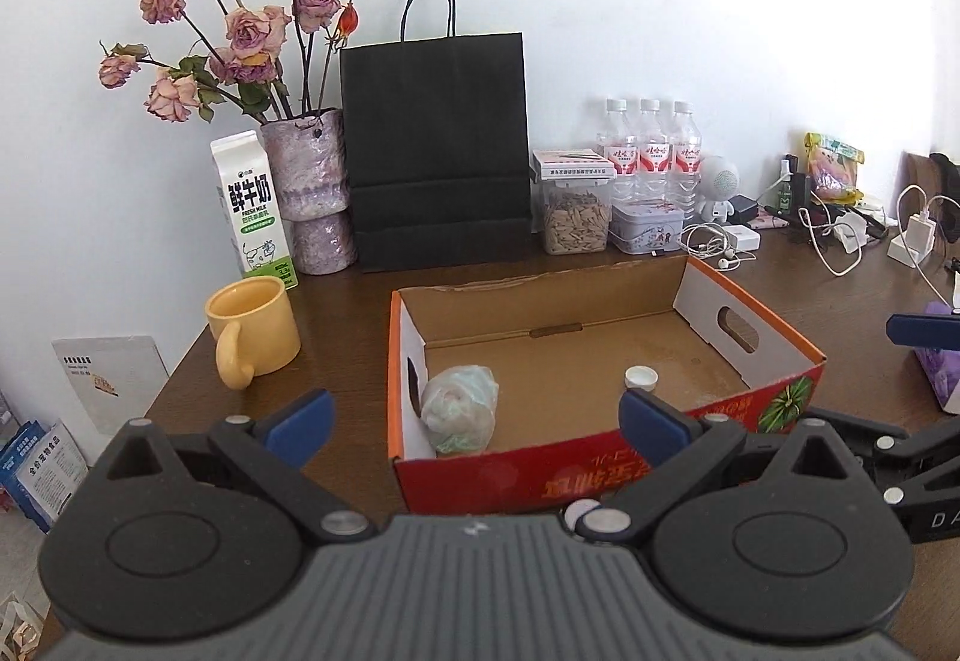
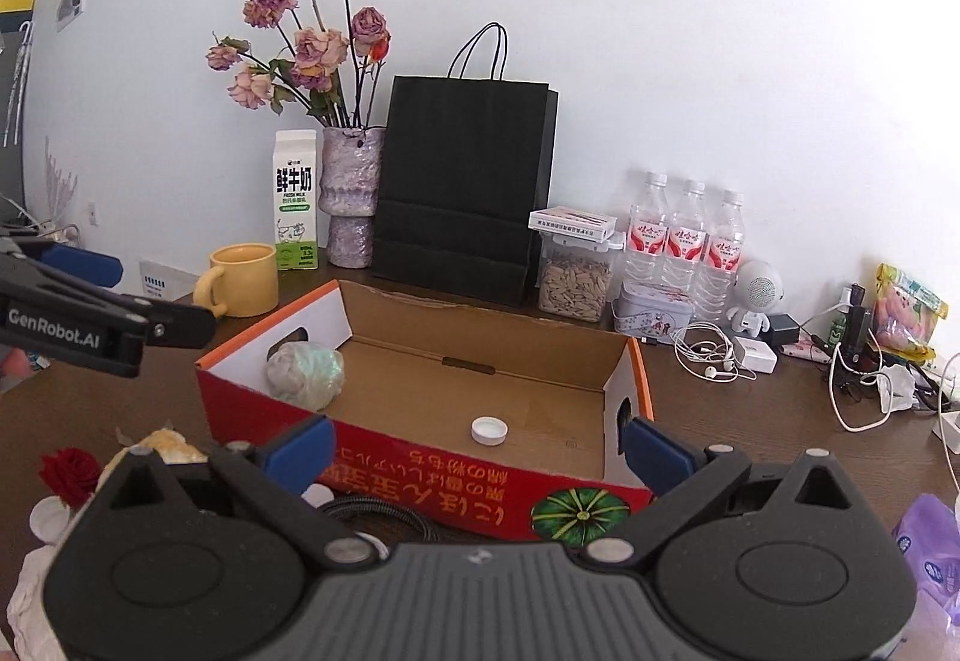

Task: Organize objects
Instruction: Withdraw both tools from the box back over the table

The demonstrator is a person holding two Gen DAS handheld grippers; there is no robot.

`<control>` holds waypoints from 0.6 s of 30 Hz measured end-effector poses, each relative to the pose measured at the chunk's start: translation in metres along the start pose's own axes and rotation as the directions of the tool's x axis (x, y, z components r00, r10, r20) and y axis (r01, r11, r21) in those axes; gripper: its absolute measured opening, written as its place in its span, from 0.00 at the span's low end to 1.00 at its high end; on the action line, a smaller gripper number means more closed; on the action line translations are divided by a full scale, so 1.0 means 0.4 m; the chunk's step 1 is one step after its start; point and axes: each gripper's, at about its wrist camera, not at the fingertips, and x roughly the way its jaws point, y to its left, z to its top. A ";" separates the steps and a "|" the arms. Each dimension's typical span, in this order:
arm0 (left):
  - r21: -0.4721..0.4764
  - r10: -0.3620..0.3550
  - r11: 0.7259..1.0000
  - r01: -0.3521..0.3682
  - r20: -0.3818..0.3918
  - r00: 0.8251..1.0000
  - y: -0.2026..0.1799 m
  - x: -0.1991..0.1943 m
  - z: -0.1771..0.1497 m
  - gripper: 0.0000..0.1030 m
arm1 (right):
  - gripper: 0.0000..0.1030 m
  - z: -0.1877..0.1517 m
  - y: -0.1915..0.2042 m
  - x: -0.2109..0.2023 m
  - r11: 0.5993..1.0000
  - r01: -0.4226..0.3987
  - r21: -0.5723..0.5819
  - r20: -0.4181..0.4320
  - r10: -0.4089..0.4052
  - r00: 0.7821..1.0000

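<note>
Both the left claw [image 1: 474, 421] and right claw [image 2: 477, 448] gape wide and empty; the crumpled bag [image 1: 459, 409] in the box [image 1: 600, 472] looks light and soft, best pinched mid-bulge.

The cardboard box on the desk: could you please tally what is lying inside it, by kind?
Inside the cardboard box:
Crumpled plastic bag: 1
White bottle cap: 1
Total: 2

Right gripper [image 2: 477, 448] wide apart before red cardboard box [image 2: 420, 472] holding white cap [image 2: 489, 430], wrapped bundle [image 2: 305, 367].
</note>
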 end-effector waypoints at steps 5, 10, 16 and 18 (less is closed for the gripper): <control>0.007 -0.005 1.000 0.005 0.000 1.000 0.011 -0.061 -0.066 1.00 | 1.00 -0.051 0.015 -0.065 1.000 0.002 0.005 0.010 -0.002 1.000; -0.017 -0.008 1.000 0.008 -0.002 1.000 0.030 -0.119 -0.143 1.00 | 1.00 -0.104 0.027 -0.113 1.000 0.004 0.028 0.006 -0.004 1.000; -0.072 -0.008 0.997 0.006 -0.033 0.999 0.053 -0.157 -0.240 1.00 | 1.00 -0.179 0.048 -0.142 0.998 0.023 0.051 -0.016 -0.022 1.000; -0.068 0.003 0.998 -0.006 -0.038 0.999 0.051 -0.168 -0.272 1.00 | 1.00 -0.203 0.054 -0.149 0.998 0.023 0.065 -0.029 -0.021 0.999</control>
